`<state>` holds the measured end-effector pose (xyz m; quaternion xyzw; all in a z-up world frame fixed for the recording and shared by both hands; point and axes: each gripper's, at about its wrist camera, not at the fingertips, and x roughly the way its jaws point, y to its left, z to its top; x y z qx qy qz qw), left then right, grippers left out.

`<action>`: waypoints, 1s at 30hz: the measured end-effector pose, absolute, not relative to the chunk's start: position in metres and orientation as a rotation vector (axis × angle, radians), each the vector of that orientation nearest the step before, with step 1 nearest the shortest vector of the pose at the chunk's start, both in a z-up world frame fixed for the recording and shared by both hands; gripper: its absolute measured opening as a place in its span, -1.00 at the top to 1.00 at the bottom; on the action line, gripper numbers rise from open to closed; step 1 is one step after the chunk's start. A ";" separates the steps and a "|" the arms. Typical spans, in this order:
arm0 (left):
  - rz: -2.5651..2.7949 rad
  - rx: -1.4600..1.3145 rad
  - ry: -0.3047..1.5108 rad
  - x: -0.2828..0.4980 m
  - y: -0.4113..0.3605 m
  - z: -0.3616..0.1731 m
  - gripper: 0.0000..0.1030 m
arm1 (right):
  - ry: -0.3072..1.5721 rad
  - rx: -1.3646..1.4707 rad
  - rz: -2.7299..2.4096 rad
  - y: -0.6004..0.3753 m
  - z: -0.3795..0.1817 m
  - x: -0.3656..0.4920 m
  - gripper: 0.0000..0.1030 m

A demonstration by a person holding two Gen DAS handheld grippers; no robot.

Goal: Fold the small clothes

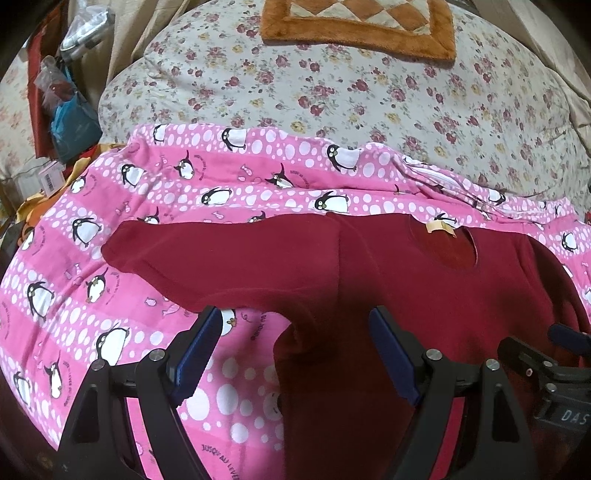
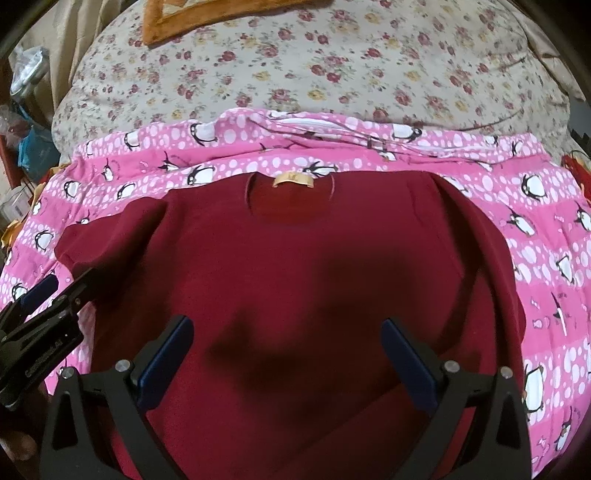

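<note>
Both tools spread wide and empty, the left tool (image 1: 295,325) over the sleeve edge, the right tool (image 2: 286,332) above the chest of the maroon shirt (image 2: 295,266), spread flat on the pink penguin sheet (image 1: 110,206), floral quilt (image 2: 332,74) behind it, orange mat (image 1: 354,33) farther back, clutter (image 1: 62,85) left.

A home bedroom: a bed under a cream rose-print quilt (image 1: 332,92), a pink penguin-print cotton sheet (image 1: 110,221), cluttered bags (image 1: 62,96) alongside.
</note>
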<state>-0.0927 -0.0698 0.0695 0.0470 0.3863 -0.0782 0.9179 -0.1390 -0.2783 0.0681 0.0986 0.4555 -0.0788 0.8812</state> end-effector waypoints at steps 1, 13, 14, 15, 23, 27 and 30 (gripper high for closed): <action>-0.161 0.096 0.795 -0.092 -0.070 0.069 -0.25 | 0.952 0.205 -0.167 -0.279 0.067 -0.138 -0.99; -0.145 0.083 0.791 -0.090 -0.064 0.070 -0.25 | 0.968 0.205 -0.169 -0.280 0.059 -0.134 -0.99; -0.142 0.085 0.790 -0.091 -0.063 0.070 -0.25 | 0.968 0.206 -0.170 -0.280 0.058 -0.133 -0.99; -0.140 0.087 0.789 -0.091 -0.063 0.070 -0.25 | 0.968 0.208 -0.170 -0.280 0.057 -0.133 -0.99; -0.115 -0.040 0.841 -0.081 -0.027 0.075 -0.25 | 0.969 0.222 -0.156 -0.277 0.059 -0.129 -0.99; -0.055 -0.091 0.838 -0.075 -0.005 0.079 -0.25 | 0.966 0.226 -0.144 -0.275 0.060 -0.128 -0.99; -0.024 -0.112 0.839 -0.070 0.007 0.080 -0.25 | 0.975 0.217 -0.136 -0.272 0.058 -0.127 -0.99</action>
